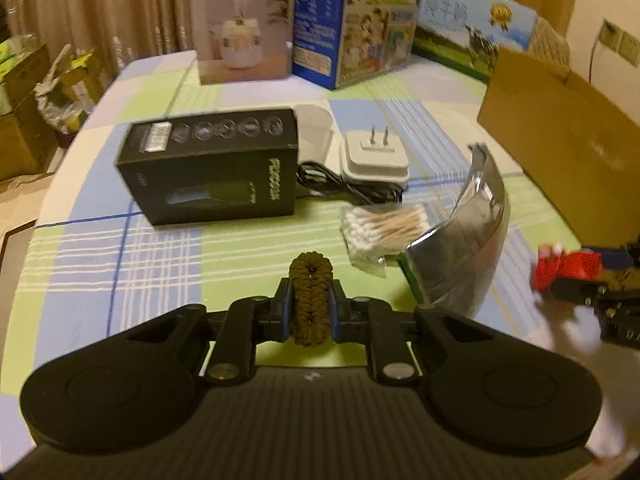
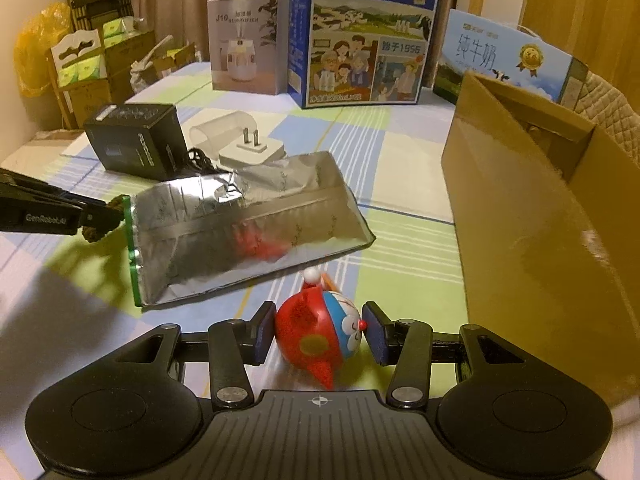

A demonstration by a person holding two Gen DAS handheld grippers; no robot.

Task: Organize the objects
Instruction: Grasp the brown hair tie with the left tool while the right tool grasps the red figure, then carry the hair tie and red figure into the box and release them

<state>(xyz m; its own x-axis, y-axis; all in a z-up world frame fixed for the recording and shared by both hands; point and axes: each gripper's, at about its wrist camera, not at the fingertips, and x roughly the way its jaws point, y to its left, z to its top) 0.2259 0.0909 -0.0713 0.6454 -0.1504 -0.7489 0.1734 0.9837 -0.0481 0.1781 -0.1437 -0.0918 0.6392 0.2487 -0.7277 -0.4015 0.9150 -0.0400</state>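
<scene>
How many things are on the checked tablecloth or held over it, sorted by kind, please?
Printed cartons standing at the back: 3 (pink-white humidifier box, tall blue milk carton, low pale-blue milk carton)
Black product box: 1
Open brown cardboard box: 1
White plug charger: 1
Cotton-swab bag: 1
Silver foil pouch: 1
Brown braided hair tie: 1
Red-and-blue cat figurine: 1
Total: 10

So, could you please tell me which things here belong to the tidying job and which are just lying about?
In the job:
- brown hair tie, held in the left hand-held gripper
- toy figure, in the right hand-held gripper
- cardboard box

Lying about:
- milk carton
- humidifier box
</scene>
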